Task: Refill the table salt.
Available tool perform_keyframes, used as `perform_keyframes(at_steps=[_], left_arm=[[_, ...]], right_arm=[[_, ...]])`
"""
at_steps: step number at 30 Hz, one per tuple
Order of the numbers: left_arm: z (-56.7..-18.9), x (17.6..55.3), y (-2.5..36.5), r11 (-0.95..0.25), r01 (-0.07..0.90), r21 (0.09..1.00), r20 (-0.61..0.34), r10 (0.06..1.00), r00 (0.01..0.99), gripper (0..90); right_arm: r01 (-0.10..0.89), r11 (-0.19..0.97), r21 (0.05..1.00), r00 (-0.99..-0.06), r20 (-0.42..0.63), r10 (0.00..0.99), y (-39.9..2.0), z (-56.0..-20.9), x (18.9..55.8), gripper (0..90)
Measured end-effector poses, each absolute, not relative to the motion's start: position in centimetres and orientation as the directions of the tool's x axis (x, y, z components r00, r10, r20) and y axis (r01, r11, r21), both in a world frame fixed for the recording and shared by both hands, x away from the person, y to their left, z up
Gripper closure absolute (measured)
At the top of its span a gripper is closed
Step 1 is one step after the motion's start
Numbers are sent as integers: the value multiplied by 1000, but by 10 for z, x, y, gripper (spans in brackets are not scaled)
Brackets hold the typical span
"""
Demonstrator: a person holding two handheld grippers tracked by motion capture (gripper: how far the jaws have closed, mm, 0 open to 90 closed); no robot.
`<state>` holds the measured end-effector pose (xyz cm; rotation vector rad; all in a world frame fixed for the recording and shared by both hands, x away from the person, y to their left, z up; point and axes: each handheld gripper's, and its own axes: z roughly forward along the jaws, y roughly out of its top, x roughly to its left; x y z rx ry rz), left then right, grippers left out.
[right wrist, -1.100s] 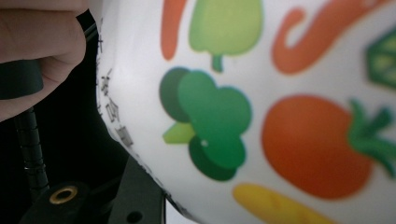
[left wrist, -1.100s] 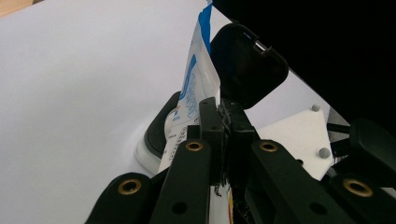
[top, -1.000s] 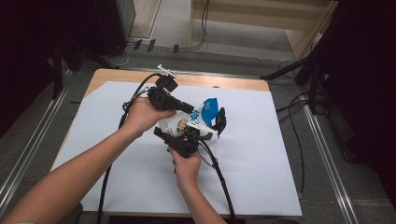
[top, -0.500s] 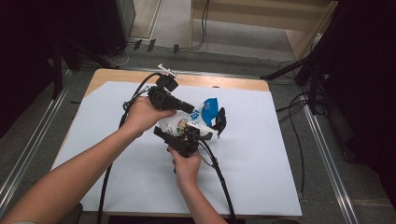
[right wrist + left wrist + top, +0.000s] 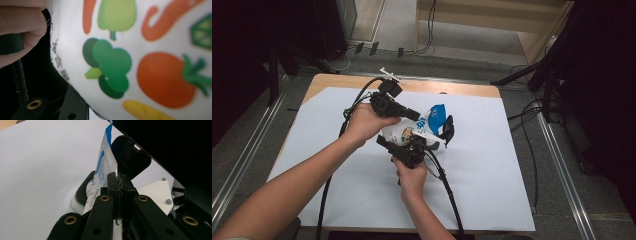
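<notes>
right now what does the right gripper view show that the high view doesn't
Right gripper view: a close-up of the pouch print, with green broccoli, a red tomato, and fingers at the edge. High view: the white table cover, the left tongs and right tongs on the pouch, and its blue top. Shared: the white pouch itself.

**Crowded middle, open sheet around it**

Both grippers, left (image 5: 414,115) and right (image 5: 432,145), are crowding the pouch (image 5: 412,132) mid-sheet, blocking passage there. The white sheet (image 5: 492,165) is lying bare to the right, left and near edge, leaving room; cables (image 5: 447,185) are trailing toward the person.
</notes>
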<state>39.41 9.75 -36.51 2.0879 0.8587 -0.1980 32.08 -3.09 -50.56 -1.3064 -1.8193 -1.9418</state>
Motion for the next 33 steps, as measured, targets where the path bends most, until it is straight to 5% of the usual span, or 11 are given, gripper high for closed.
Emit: perform_keyframes(at_steps=[26, 33], left_arm=[[-370, 391, 97, -444, 618, 649, -380, 514, 769, 844], [-370, 390, 98, -453, 618, 643, -374, 519, 769, 900]], right_arm=[[636, -188, 748, -604, 635, 481, -32, -508, 321, 651], [628, -181, 757, -614, 625, 482, -31, -508, 320, 653]])
